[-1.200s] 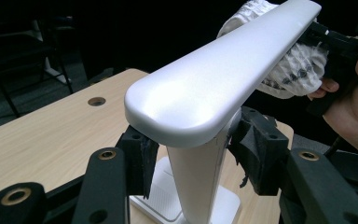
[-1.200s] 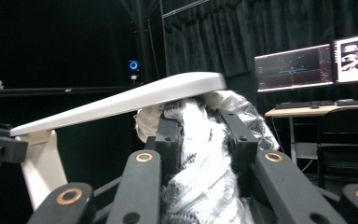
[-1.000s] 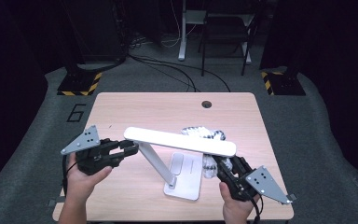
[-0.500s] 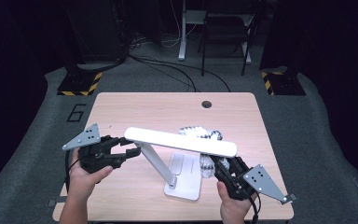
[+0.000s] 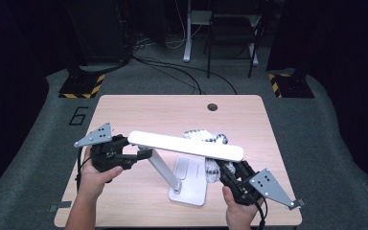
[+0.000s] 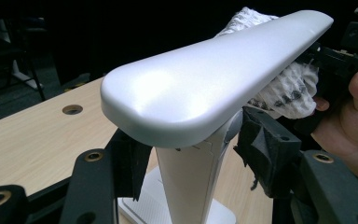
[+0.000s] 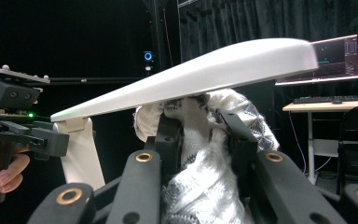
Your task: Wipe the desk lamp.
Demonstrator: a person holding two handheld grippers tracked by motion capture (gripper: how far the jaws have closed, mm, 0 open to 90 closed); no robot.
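Observation:
A white desk lamp stands on the wooden table [image 5: 172,112], its base [image 5: 191,184] near the front edge and its long flat head [image 5: 187,145] level above. My left gripper [image 5: 141,155] straddles the slanted lamp arm [image 6: 186,182] just under the head [image 6: 205,79]. Its jaws have just been opening and stand apart from the arm, which lies between them. My right gripper [image 5: 223,170] is shut on a white knitted cloth [image 7: 205,158], pressed up under the far end of the head [image 7: 205,72]. More of the cloth [image 5: 203,136] bulges out behind the head.
A round cable hole [image 5: 212,107] sits near the table's far edge. Beyond the table are a chair, desk legs and floor cables. Yellow-black striped blocks [image 5: 81,88] lie on the floor at both far corners. Monitors [image 7: 349,51] glow on a desk in the right gripper view.
The left gripper's jaws have opened off the lamp arm, which now sits loose between them. The right gripper and the cloth have stayed put.

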